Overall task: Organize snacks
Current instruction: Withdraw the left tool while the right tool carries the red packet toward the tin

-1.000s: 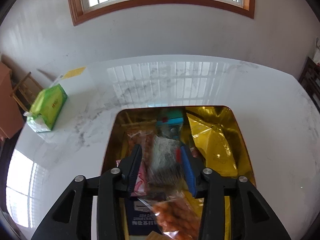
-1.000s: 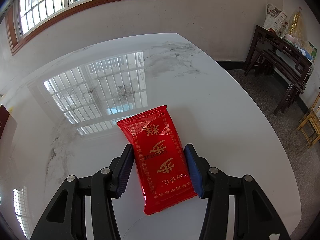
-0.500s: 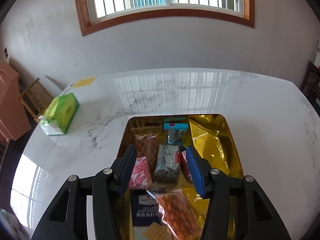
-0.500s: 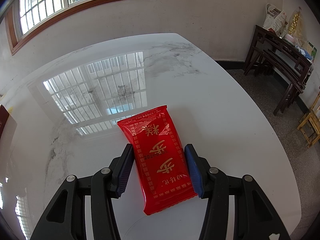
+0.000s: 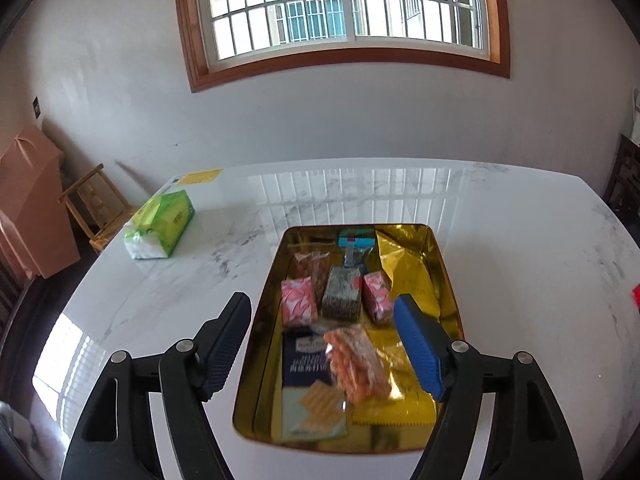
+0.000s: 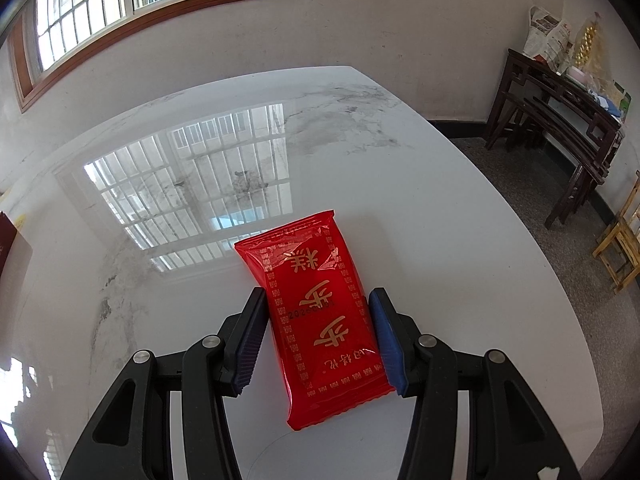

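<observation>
A: What is the left gripper [image 5: 324,342] doing?

B: It hangs above the gold tray [image 5: 440,264] on the white marble counter [image 5: 520,240], tipped down toward it. Its jaws have just been opening and now stand spread wide with nothing pinched between them. The snacks below lie loose in the tray.

A: Which snacks are in there?

B: Taking the tray as a clock face from the left wrist view: a grey speckled bar [image 5: 341,294] sits near the centre, with a pink wrapped pack [image 5: 298,303] just beside it at 9 o'clock and another pink pack [image 5: 377,296] at 3 o'clock. A clear bag of orange pieces [image 5: 356,364] lies toward 6 o'clock, partly over a dark blue cracker pack [image 5: 310,384] at 7 o'clock. A gold foil bag [image 5: 408,268] fills the side from 1 to 3 o'clock, and a teal-topped packet [image 5: 354,246] is at 12 o'clock.

A: And the right gripper [image 6: 316,330]?

B: It pinches a red snack packet [image 6: 320,312] with gold characters, one pad pressed on each long edge. The packet's far end points to 12 o'clock in that view, on or just above the counter; I cannot tell which.

A: Anything else on the counter?

B: A green tissue pack [image 5: 162,220], well apart from the tray at its 10 o'clock, near the counter's edge.
</observation>
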Demonstrator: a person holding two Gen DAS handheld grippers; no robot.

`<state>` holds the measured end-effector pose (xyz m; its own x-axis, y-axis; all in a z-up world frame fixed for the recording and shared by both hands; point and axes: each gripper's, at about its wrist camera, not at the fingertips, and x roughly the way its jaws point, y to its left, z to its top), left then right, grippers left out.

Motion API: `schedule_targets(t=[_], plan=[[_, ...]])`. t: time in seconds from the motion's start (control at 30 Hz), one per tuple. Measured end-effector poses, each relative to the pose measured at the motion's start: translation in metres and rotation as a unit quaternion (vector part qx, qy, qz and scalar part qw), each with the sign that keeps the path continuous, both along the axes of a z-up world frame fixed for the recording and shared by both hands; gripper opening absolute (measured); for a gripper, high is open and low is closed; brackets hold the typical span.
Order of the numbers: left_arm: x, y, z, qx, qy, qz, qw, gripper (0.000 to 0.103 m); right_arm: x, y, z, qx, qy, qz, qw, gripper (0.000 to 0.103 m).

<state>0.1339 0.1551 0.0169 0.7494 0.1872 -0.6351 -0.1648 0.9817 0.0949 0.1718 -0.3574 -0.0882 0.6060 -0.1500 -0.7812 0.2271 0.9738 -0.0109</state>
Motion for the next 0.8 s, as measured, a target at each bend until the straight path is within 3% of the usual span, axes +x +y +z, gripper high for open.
schedule_targets(t=[0.37,0.57,0.8], plan=[[-0.042,0.002,-0.009,-0.001,0.007,0.008,0.9999,0.075,-0.006,0.012,-0.001,0.001,0.0,0.008,1.0,0.048],[-0.064,0.01,-0.022,-0.006,0.016,0.018,0.9997,0.075,-0.018,0.049,0.0,0.008,-0.002,0.047,0.999,0.048],[-0.089,0.032,-0.047,-0.014,0.039,0.038,0.9984,0.075,-0.022,0.107,0.004,0.064,0.002,0.109,0.992,0.048]])
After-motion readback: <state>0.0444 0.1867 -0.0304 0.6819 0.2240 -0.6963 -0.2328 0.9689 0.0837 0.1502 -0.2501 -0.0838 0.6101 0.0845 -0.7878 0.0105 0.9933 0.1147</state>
